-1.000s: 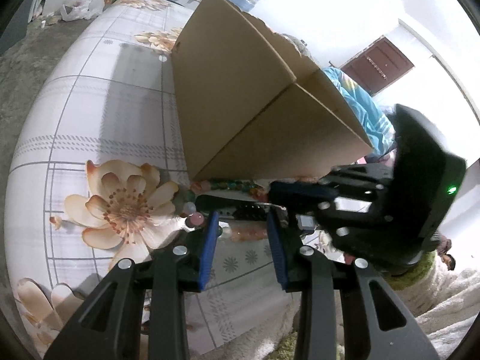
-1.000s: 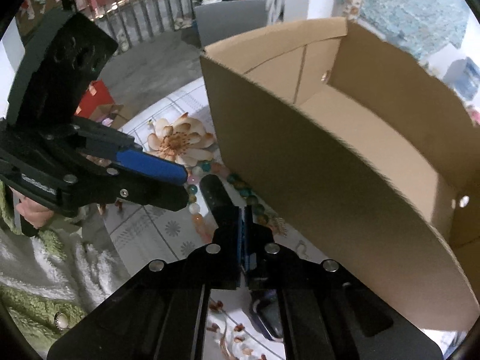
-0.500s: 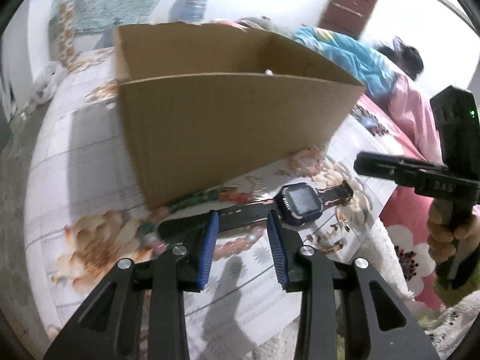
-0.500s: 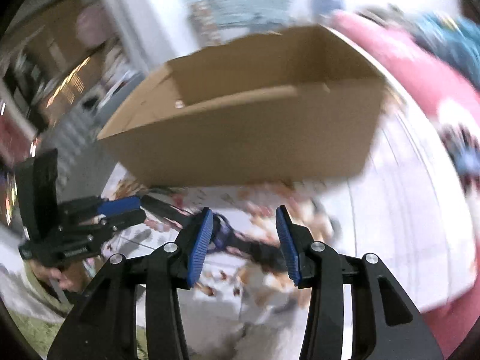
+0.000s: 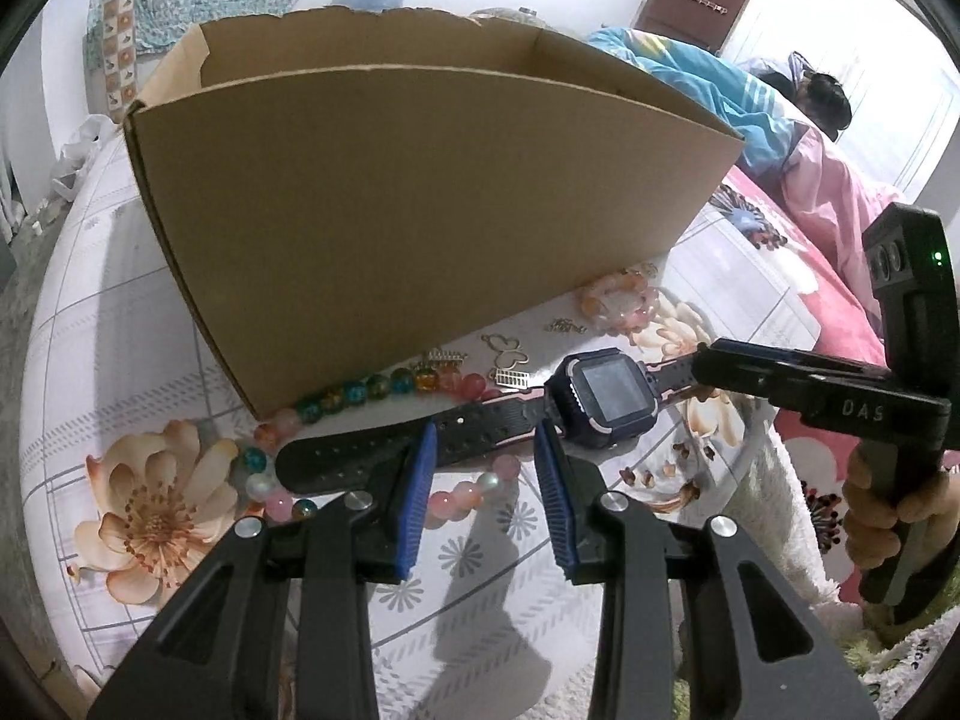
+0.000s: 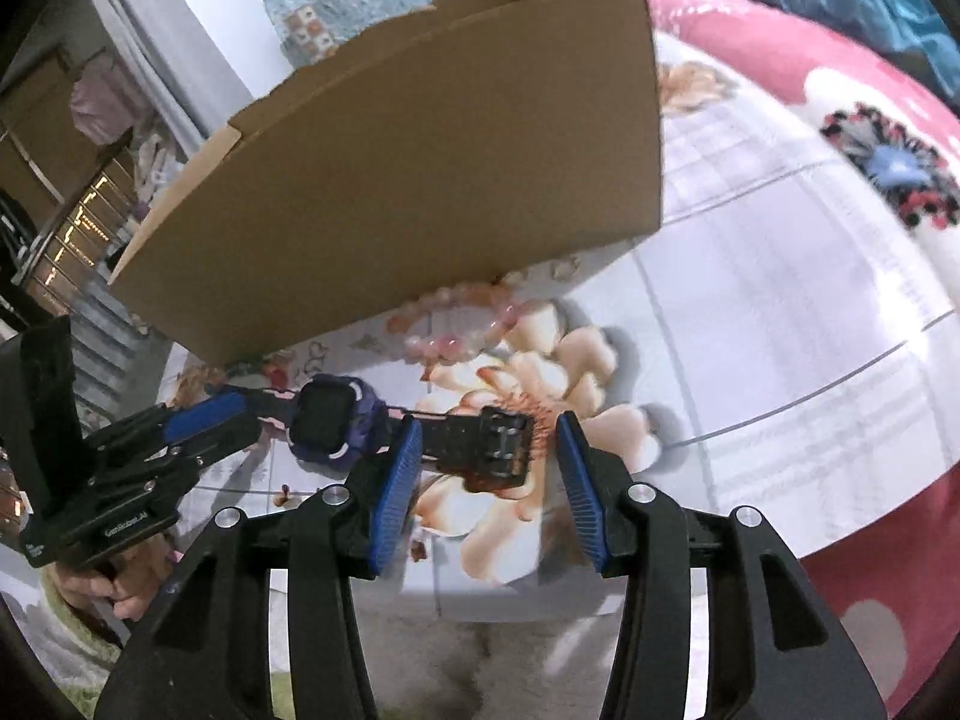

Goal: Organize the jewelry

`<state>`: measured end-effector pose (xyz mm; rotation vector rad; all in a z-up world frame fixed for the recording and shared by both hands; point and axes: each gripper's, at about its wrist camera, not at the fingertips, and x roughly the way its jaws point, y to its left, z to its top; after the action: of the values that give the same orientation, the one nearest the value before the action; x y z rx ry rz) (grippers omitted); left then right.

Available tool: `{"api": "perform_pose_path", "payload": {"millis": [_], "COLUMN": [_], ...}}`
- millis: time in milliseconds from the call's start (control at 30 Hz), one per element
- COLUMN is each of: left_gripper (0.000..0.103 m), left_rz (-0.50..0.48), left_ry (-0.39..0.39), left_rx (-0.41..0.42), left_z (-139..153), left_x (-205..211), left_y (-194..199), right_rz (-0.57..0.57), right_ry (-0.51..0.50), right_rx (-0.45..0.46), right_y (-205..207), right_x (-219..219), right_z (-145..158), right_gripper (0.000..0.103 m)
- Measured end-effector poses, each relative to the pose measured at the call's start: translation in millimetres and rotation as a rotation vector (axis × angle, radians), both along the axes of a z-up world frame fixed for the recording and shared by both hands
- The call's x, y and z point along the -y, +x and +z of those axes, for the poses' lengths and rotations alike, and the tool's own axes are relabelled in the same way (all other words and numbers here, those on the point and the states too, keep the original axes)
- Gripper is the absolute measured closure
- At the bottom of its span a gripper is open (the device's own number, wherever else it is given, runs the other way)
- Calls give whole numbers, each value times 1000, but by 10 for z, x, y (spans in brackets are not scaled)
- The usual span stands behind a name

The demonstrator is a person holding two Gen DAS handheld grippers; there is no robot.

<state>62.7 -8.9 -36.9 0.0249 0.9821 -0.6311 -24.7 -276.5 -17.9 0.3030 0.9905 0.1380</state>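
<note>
Watch [image 5: 606,393] with a dark strap lies stretched across the flowered bedsheet [image 5: 120,300], both ends between gripper fingers. Left gripper [image 5: 483,474] straddles the holed strap, jaws partly apart, pads not pressing. Right gripper [image 6: 486,456] has just been opening, buckle end loose between its pads. Behind lie a bead necklace [image 5: 360,390] and pink bracelet [image 5: 618,300], then the cardboard box [image 5: 420,210]

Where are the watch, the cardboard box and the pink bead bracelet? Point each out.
watch [image 5: 606,391]: left wrist view, on its dark screen.
cardboard box [image 5: 420,210]: left wrist view, on its near outer wall.
pink bead bracelet [image 5: 618,300]: left wrist view, on the beads beside the box.
</note>
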Motion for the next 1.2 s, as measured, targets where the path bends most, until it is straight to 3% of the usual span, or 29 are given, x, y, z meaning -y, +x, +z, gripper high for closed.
{"api": "perform_pose_path", "payload": {"millis": [167,400,467,633,767,867,1067,1200], "left_gripper": [70,70,70,70,70,70,70,70], "left_rz": [-2,-10,-13,-15,-16,-20,-22,-21], "left_ry": [0,1,1,-5,-5,-5,-7,-6], "left_rx": [0,6,8,6,8,12,13,13], "left_z": [-7,-24,-27,-25,-25,-22,-16,-18], "left_x": [-7,4,-2,-16,-16,-23,-28,-23], "left_y": [0,1,1,1,0,1,6,4], "right_rz": [-13,-66,-80,-91,-111,-96,-74,-101], "right_ry": [83,360,347,278,91,52,152,334], "right_rx": [4,45,30,12,20,-1,-12,-5], "right_y": [-5,-86,-78,-84,-86,-36,-33,-82], "right_x": [41,343,352,315,186,38,8,192], "right_z": [-3,34,18,12,65,6,-7,-52], "right_gripper": [57,59,64,64,64,64,63,63]}}
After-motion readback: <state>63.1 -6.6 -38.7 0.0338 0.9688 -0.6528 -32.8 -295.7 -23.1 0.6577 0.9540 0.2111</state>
